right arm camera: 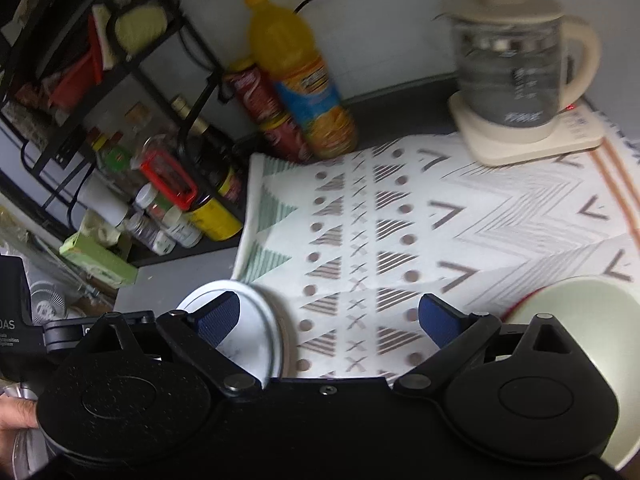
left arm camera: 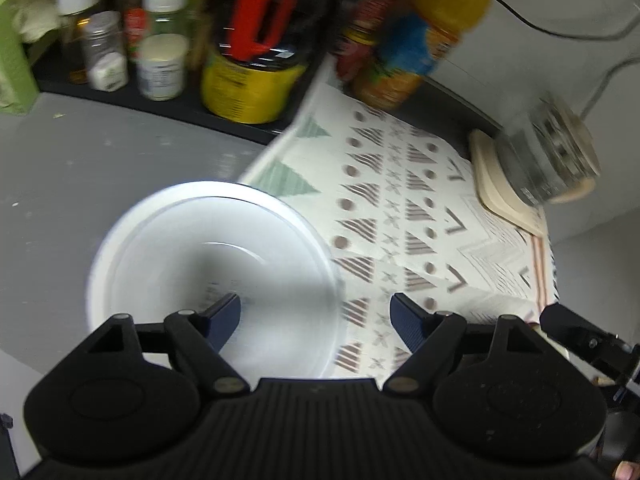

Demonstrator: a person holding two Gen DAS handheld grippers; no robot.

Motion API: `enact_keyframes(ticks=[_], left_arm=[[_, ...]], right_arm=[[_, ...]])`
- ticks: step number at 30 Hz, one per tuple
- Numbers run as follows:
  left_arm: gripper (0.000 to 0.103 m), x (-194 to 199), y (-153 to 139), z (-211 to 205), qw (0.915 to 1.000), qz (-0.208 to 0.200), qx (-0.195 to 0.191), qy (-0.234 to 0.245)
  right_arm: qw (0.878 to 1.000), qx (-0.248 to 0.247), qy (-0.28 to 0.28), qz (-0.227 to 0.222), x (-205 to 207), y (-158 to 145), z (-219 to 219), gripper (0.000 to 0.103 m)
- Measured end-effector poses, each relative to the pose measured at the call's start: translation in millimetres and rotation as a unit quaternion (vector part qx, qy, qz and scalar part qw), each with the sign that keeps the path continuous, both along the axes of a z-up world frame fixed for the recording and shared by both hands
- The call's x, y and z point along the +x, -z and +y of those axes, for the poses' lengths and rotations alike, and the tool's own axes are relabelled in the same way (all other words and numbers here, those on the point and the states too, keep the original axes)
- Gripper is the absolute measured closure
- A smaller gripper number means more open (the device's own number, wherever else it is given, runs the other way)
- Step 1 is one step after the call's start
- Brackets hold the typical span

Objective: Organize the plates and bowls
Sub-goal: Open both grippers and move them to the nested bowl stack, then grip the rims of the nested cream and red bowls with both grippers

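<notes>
A white bowl sits on the grey counter, its right rim overlapping the patterned cloth. My left gripper hovers over it, open and empty, with one finger above the bowl's inside and the other above the cloth. In the right wrist view the same white bowl lies at the lower left, and a pale green bowl with a red rim at the lower right on the cloth. My right gripper stands wide open above the cloth between them, holding nothing.
A glass kettle on a cream base stands at the cloth's far right. An orange juice bottle and a red tube stand against the wall. Spice jars, a yellow-labelled bottle and a green box crowd the black rack at the left.
</notes>
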State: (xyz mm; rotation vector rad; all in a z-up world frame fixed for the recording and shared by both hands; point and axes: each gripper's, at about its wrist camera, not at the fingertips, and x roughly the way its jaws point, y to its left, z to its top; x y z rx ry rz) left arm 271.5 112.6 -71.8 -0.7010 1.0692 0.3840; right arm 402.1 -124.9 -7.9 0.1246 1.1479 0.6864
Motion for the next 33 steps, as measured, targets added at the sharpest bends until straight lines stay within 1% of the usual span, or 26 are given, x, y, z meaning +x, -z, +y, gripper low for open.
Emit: enact_keyframes(ticks=[6, 14, 22, 29, 33], left_arm=[[0.023, 23.2, -6.3, -35.9, 0.999, -0.009, -0.008, 0.042], [0.023, 56.7, -5.0, -80.7, 0.9958, -0.002, -0.017, 0.09], [0.023, 82.6, 0.0, -118.2, 0.9917, 0.009, -0.024, 0.126], [0.023, 96.9, 4.9, -143.6, 0.9893, 0.02, -0.032, 0.141], [0.023, 102.0, 6.9, -155.3, 0.988, 0.022, -0.034, 0.149]], right_arm=[[0.999, 0.003, 0.038, -0.012, 8.8, -13.3, -40.5, 0.006], [0.996, -0.011, 0.083, -0.021, 13.1, -17.4, -90.9, 0.006], [0.992, -0.03, 0.122, -0.017, 15.0, -7.9, -134.7, 0.006], [0.99, -0.041, 0.137, -0.014, 15.7, 0.2, -158.1, 0.005], [0.989, -0.049, 0.139, -0.008, 17.8, 7.9, -167.0, 0.002]])
